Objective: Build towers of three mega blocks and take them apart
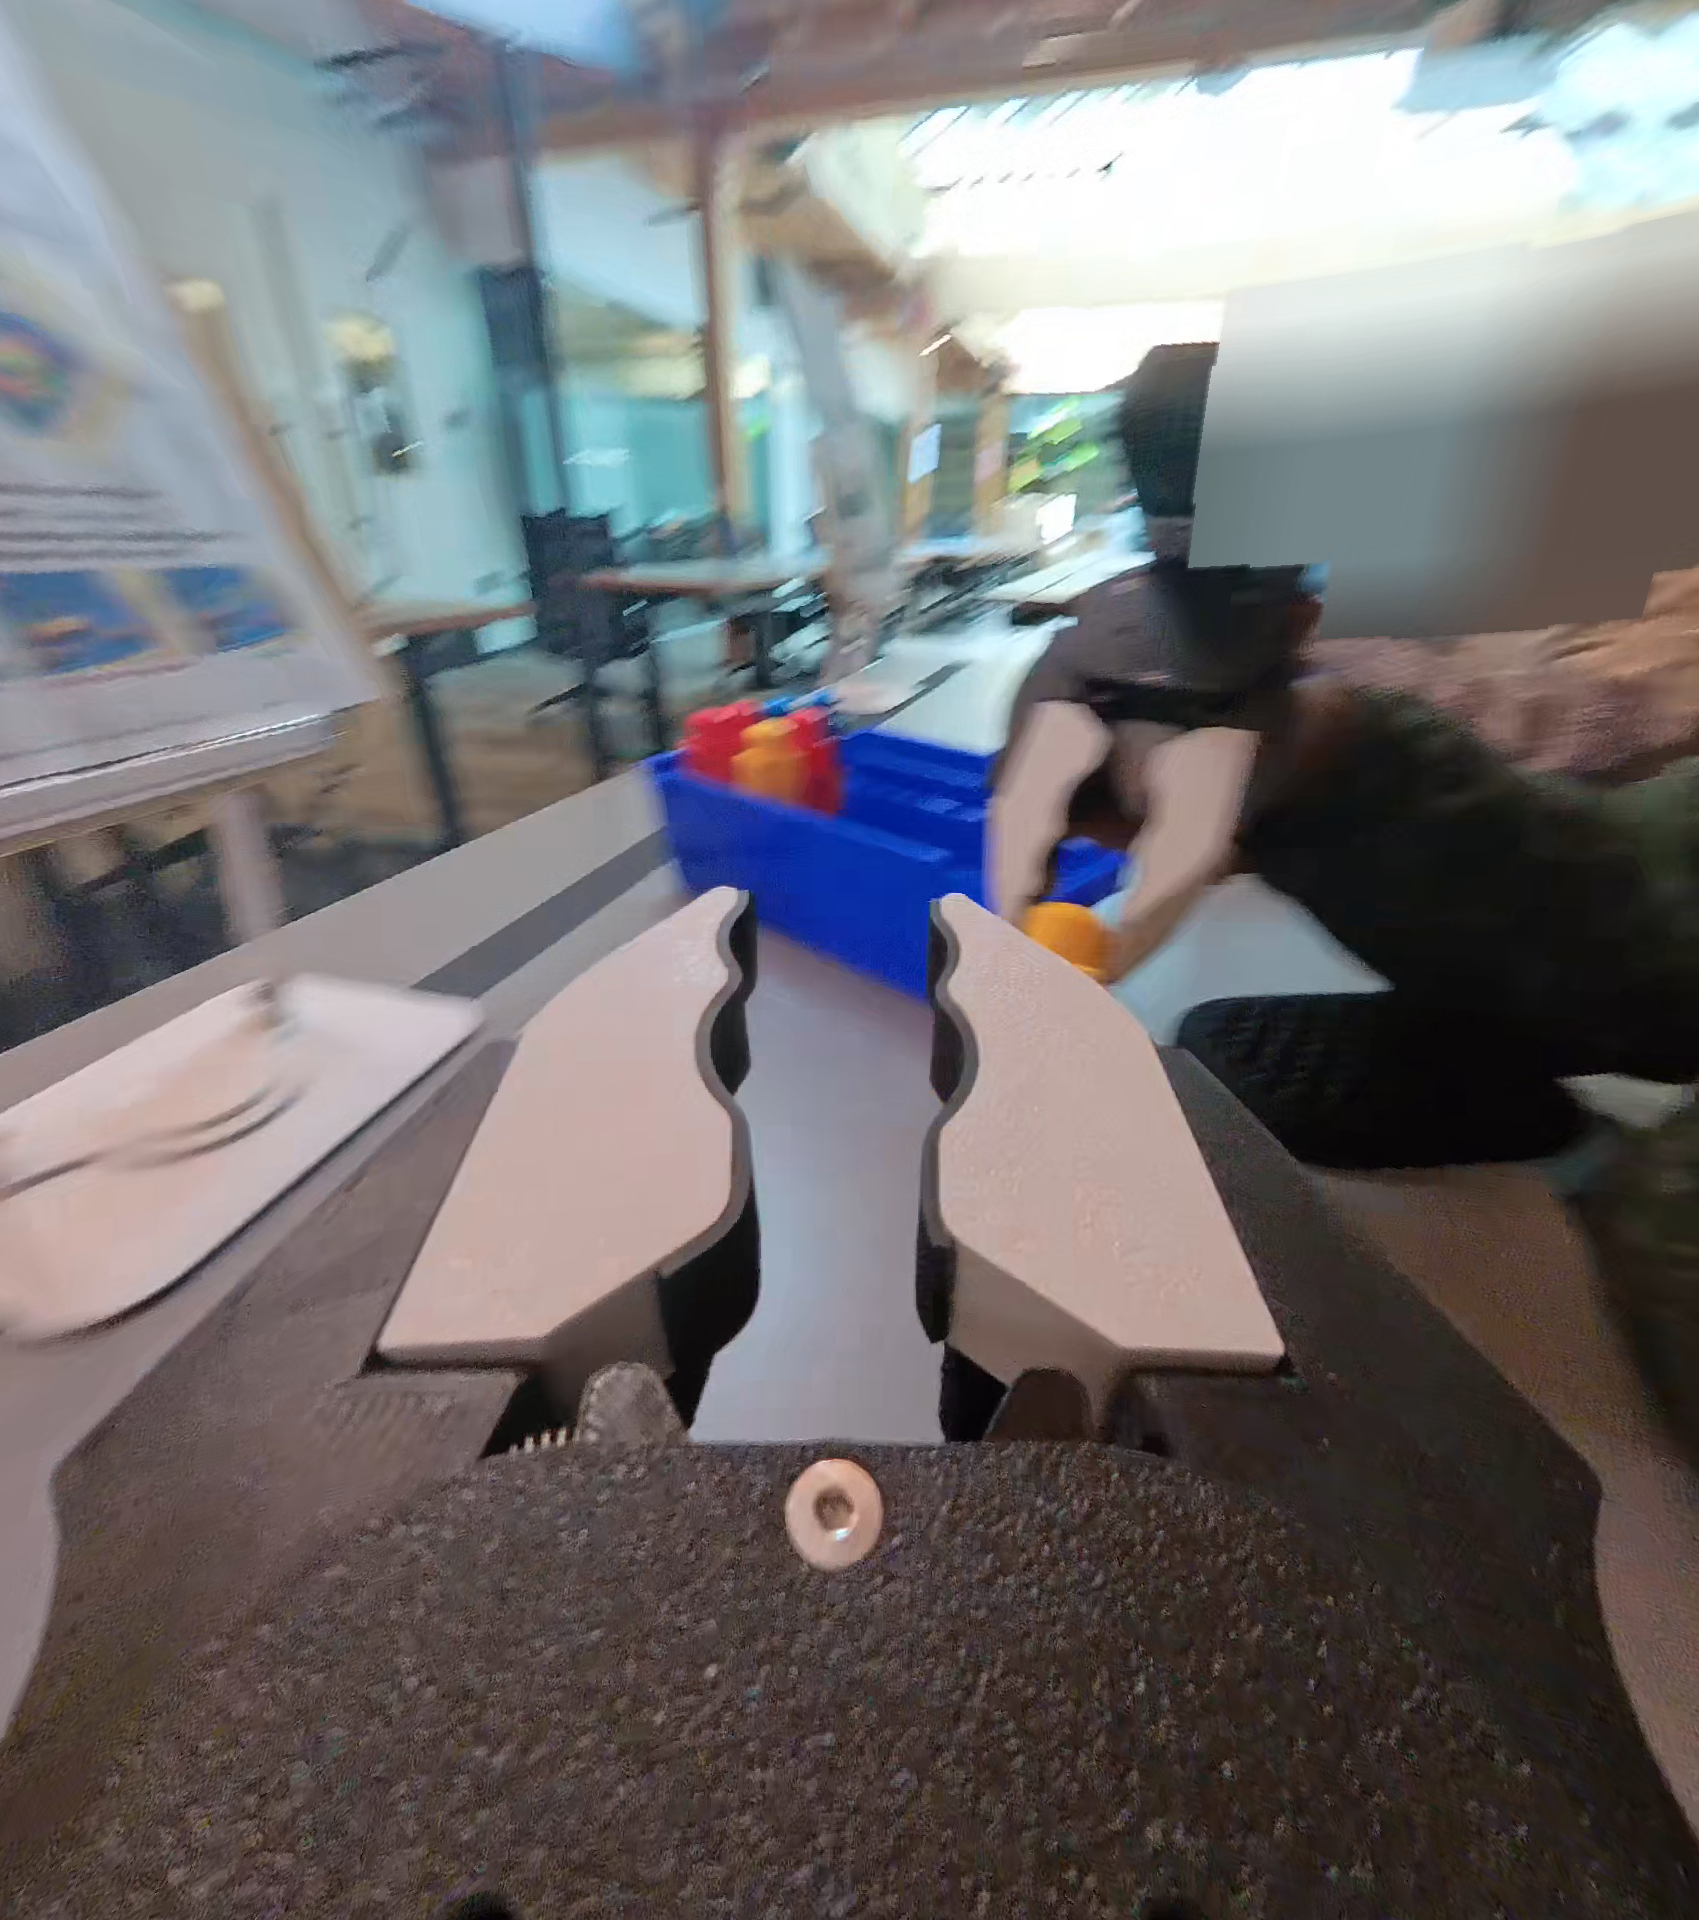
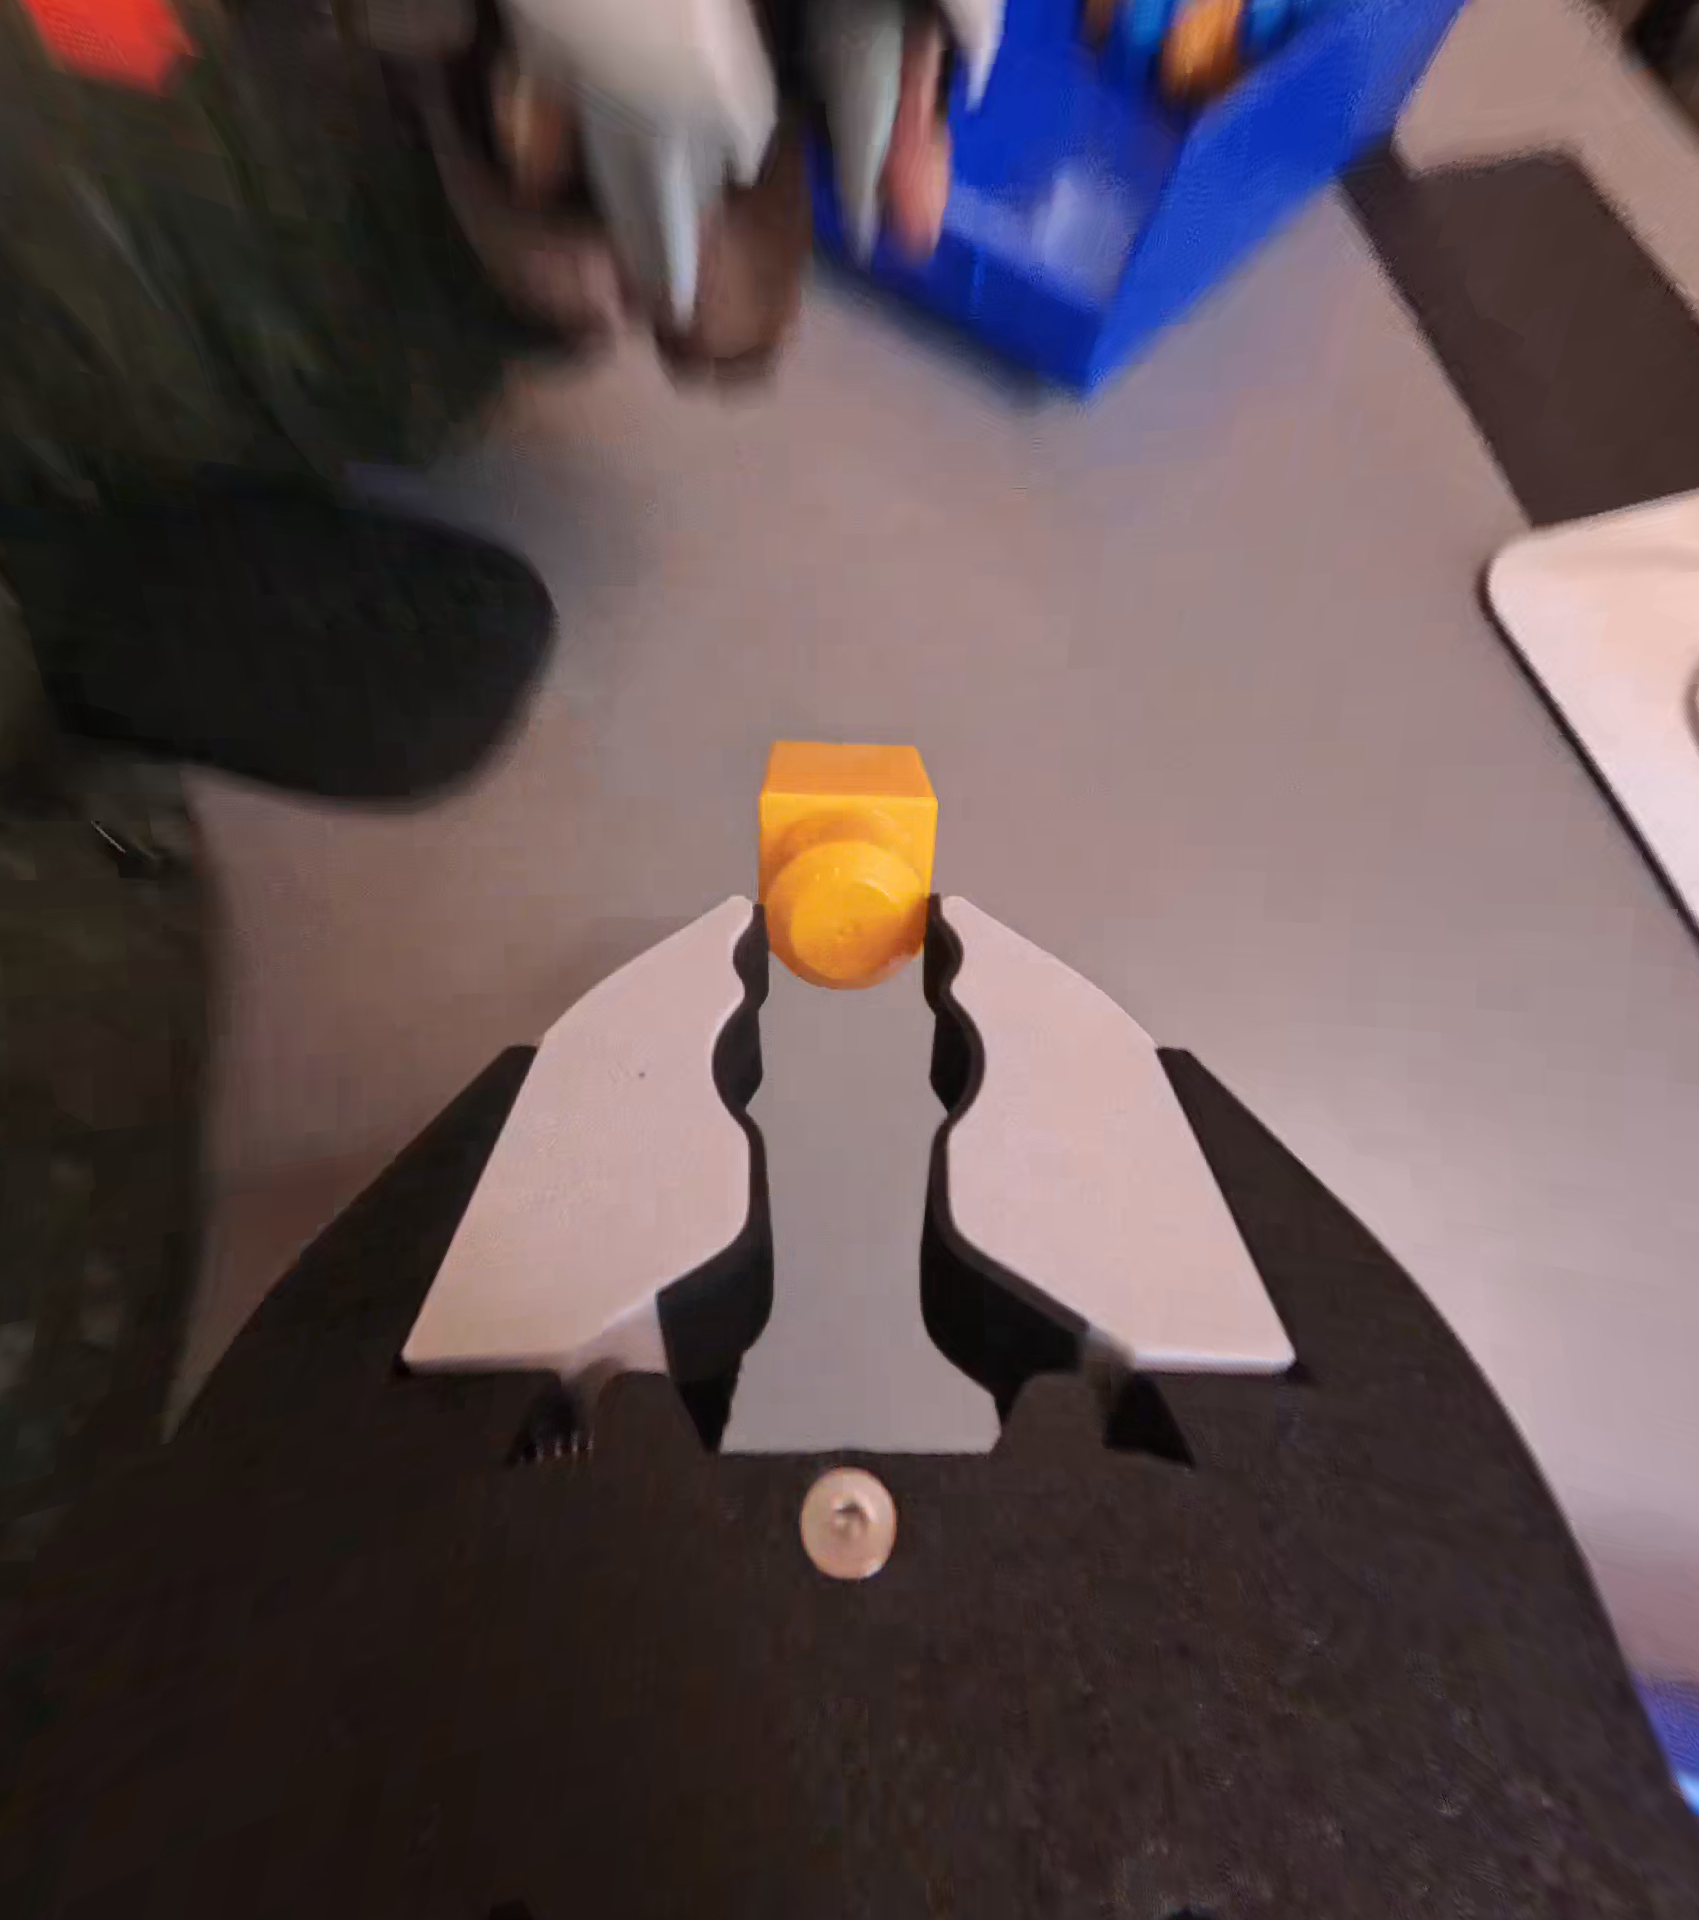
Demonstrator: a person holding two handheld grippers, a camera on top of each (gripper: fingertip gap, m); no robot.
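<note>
**Remote:** Nearest my lens on the left side is my own left gripper (image 1: 840, 914). Its jaws stand partly apart with nothing between them, only grey table (image 1: 554, 862) showing through the gap.

**Desk:** And on the right?

**Remote:** My right gripper (image 2: 843, 912) has its tips closed against one orange mega block (image 2: 845, 862), pinched at the stud, which points back toward the camera. The block looks lifted off the table, though the blur keeps me from being sure.

**Desk:** Which step is that?

**Remote:** I judge I'm carrying a single block, either to start a tower or just pulled from one. No stack of three shows anywhere on the table.

**Desk:** What does the next move call for?

**Remote:** Turning the block stud-up and setting it flat on open table, with my left gripper ready to steady it.

**Desk:** Count for me, left to right.

**Remote:** In the left wrist view: one white mat (image 1: 170, 1132), one blue bin (image 1: 803, 883) near the far edge holding several red and orange blocks (image 1: 772, 753), too blurred to number, then the one held block. Two grippers.
</note>
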